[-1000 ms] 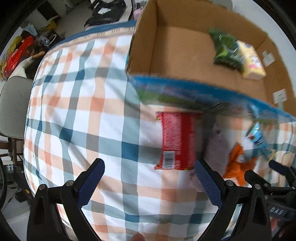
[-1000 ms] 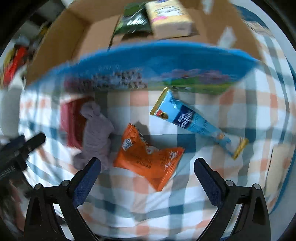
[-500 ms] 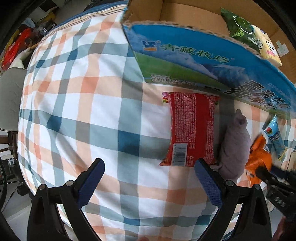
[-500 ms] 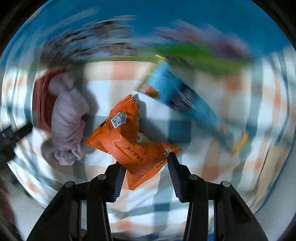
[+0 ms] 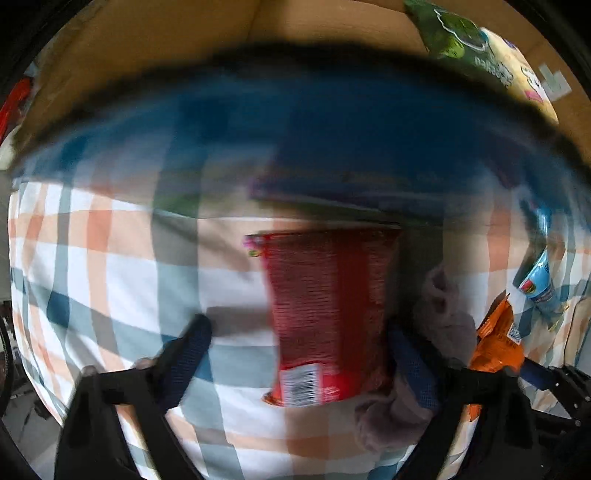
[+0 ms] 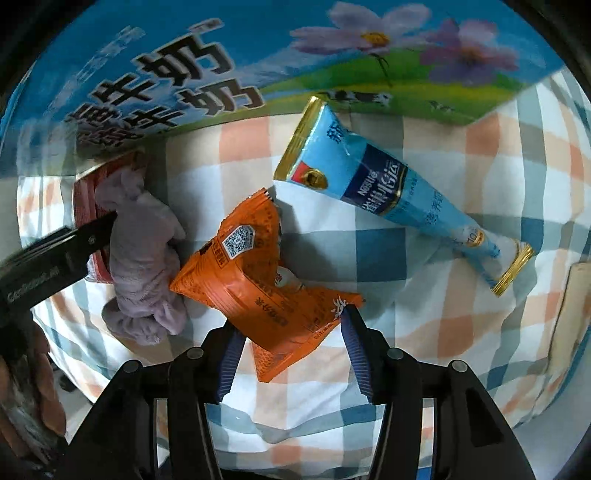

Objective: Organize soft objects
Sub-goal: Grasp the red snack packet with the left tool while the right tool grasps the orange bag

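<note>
A red snack packet (image 5: pixel 325 302) lies on the checked cloth, between the fingers of my left gripper (image 5: pixel 297 362). Its jaws are closing: the right pad is at the packet's edge and the left pad is still apart from it. A lilac-grey cloth bundle (image 5: pixel 450 325) lies just right of that. My right gripper (image 6: pixel 293 343) has both pads against the lower end of an orange snack packet (image 6: pixel 251 273), though its jaws are opening slightly. The bundle (image 6: pixel 144 251) and a light blue sachet (image 6: pixel 384 184) flank the orange packet.
A cardboard box with a blue printed wall (image 6: pixel 147 74) stands just behind the items. Inside it lie a green packet (image 5: pixel 450 33) and a yellow one (image 5: pixel 517 74). The checked cloth (image 6: pixel 380 251) drops off at the left and near edges. A hand (image 6: pixel 33 391) shows at lower left.
My left gripper has sunk toward the red packet and its jaws have narrowed around it. The right jaws went from wide open to closed on the orange packet, lower over the cloth.
</note>
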{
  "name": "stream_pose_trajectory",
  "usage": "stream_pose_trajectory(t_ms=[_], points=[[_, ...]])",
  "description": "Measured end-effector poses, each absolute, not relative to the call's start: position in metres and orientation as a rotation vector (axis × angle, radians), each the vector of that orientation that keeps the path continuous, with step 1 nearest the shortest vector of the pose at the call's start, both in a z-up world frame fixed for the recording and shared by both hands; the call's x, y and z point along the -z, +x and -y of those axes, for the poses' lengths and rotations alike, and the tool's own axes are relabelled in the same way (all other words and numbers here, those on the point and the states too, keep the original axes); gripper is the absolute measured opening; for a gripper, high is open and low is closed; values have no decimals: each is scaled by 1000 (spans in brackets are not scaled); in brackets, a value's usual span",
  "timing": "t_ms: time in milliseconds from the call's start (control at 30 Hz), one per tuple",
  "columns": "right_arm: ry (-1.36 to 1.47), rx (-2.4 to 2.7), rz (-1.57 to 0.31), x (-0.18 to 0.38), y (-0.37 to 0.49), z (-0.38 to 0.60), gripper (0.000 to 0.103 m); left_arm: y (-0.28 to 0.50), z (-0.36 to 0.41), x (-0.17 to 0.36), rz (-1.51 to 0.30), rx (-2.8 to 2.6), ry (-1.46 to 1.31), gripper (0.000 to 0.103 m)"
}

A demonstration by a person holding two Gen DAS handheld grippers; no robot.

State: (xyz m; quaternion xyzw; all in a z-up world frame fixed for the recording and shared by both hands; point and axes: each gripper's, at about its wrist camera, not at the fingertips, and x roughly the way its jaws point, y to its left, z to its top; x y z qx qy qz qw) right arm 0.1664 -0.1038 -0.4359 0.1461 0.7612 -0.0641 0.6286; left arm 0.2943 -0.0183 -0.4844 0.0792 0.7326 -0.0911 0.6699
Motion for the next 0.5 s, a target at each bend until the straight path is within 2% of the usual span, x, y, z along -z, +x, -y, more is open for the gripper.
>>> stream_pose_trajectory(t_ms=[67, 100, 267, 367, 400, 467, 500], points=[[344, 160, -1750, 436, 163, 98, 49, 291, 16, 490, -1674, 228, 142, 54], [365, 169, -1751, 434, 160, 100, 48, 290, 15, 489, -1778, 224, 147, 48], [538, 194, -1767, 423, 139, 123, 47, 271, 3, 476, -1795, 209, 158, 46], [507, 147, -1783, 418, 130, 117, 49, 253, -6, 466, -1812, 200, 186, 46], [476, 132, -1787, 418, 128, 115, 51, 245, -11, 464, -1819, 201, 191, 46], [390, 122, -1782, 417, 127, 108, 67, 233, -19, 464, -1837, 194, 210, 46], [334, 109, -1764, 416, 126, 105, 68, 227, -24, 466, -1846, 192, 207, 47]])
